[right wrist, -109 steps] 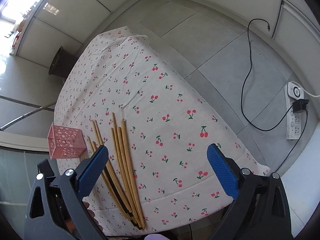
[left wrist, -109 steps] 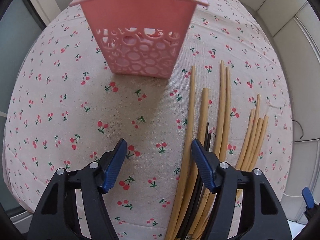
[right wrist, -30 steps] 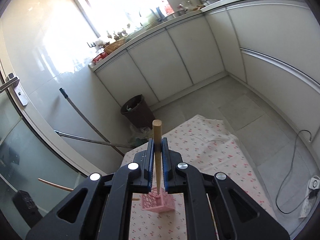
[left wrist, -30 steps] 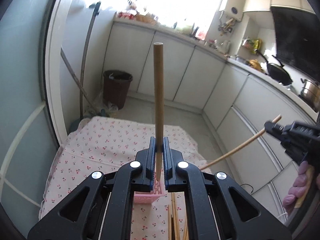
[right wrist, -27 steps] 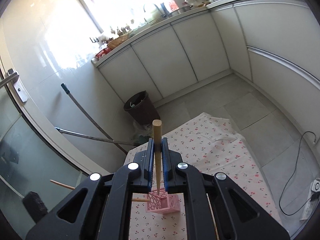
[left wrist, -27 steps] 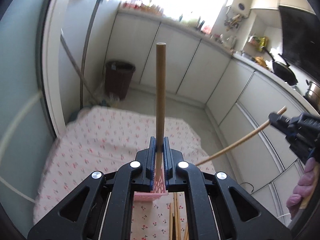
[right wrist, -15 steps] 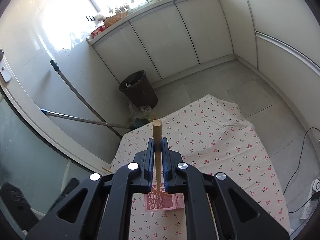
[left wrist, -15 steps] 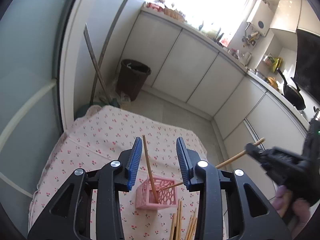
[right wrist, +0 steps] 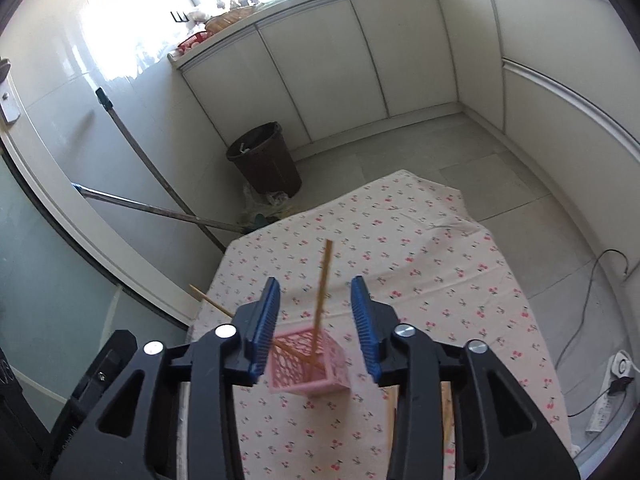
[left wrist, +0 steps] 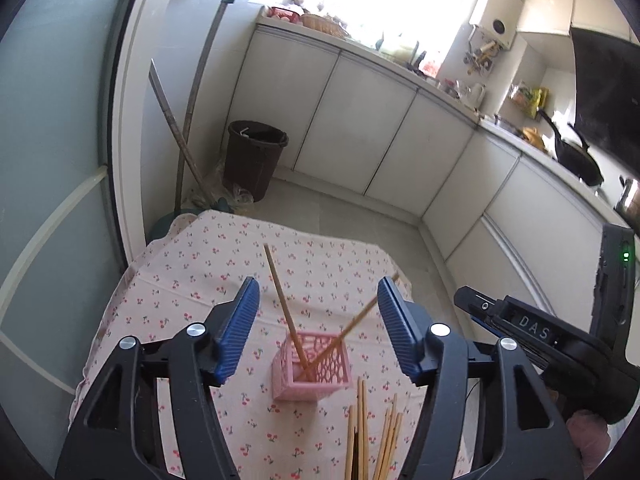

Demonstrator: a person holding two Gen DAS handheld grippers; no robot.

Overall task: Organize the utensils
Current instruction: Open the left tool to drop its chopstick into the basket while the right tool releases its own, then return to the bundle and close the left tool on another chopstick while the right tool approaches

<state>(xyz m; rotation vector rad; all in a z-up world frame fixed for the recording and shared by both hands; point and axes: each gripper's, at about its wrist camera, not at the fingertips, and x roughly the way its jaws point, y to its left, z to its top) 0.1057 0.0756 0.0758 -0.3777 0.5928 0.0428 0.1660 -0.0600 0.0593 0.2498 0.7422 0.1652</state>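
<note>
Chopsticks sit in the pink perforated plastic basket (left wrist: 311, 364), which stands on the cherry-print tablecloth (left wrist: 192, 280) below and between your two grippers. In the left wrist view, your left gripper (left wrist: 316, 328) hangs above the table with its blue-padded jaws spread wide and nothing between them. Through that gap you see the basket at 6 o'clock from the picture centre. One tan wooden chopstick (left wrist: 282, 304) leans toward 11 o'clock out of the basket, and a second tan chopstick (left wrist: 356, 322) leans toward 1 o'clock, its upper end passing behind the right blue pad. Just below the basket, at 6 o'clock, a loose bundle of tan chopsticks (left wrist: 372, 436) lies flat on the cloth, near the basket but apart from it. At 3 to 4 o'clock the black body of your other gripper shows.

In the right wrist view, your right gripper (right wrist: 316, 328) is also released, jaws parted and holding nothing. The basket (right wrist: 308, 364) sits between and below its pads. One chopstick (right wrist: 322, 284) stands nearly upright from it, blurred; the other (right wrist: 212, 303) slants out toward 10 o'clock, behind the left pad. A dark brown bin (right wrist: 266, 158) stands on the floor beyond the table at 12 o'clock.
</note>
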